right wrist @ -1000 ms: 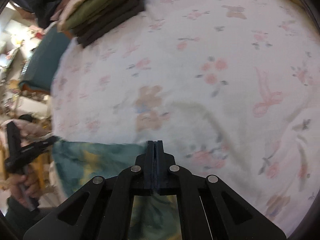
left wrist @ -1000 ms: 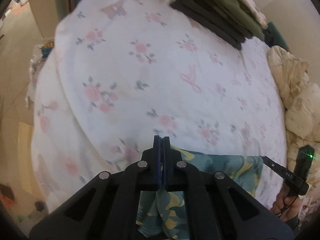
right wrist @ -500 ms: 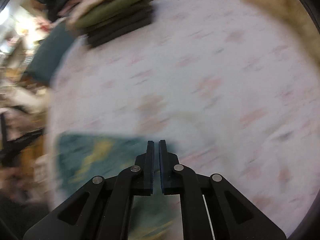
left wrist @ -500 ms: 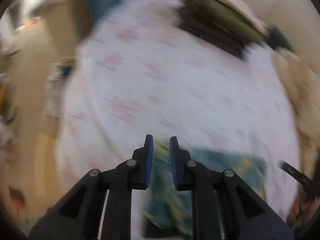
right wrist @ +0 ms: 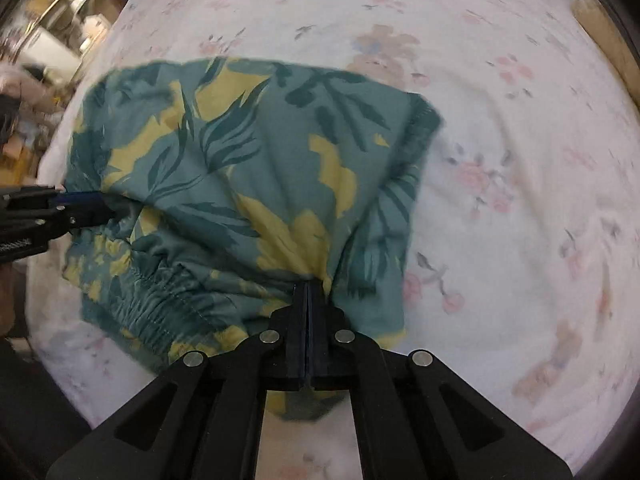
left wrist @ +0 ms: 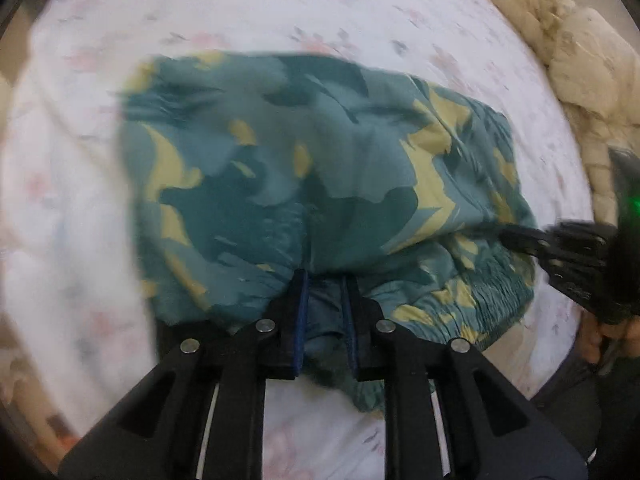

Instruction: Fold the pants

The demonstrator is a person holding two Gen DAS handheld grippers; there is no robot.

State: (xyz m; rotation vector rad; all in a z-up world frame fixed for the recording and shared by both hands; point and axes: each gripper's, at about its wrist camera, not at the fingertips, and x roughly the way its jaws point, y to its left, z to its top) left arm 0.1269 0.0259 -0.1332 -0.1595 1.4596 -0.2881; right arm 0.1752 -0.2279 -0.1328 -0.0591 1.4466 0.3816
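The teal pants with a yellow leaf print point(left wrist: 312, 168) lie folded on the flowered bedsheet point(left wrist: 360, 8); they also fill the middle of the right wrist view point(right wrist: 248, 184). My left gripper point(left wrist: 323, 280) is slightly open at the near edge of the cloth, with a fold of fabric between its fingers. My right gripper point(right wrist: 307, 286) is shut on the near edge of the pants beside the elastic waistband point(right wrist: 160, 288). Each gripper shows at the side of the other view, the right one point(left wrist: 520, 238) and the left one point(right wrist: 86, 206).
A cream quilt point(left wrist: 576, 52) is bunched at the right edge of the bed. Room clutter point(right wrist: 44, 40) lies beyond the bed's left edge in the right wrist view. The flowered bedsheet point(right wrist: 520, 160) stretches right of the pants.
Both grippers have swung down toward the pants, which now fill both views. The left jaws have opened a little. The stack of folded clothes has left both views.
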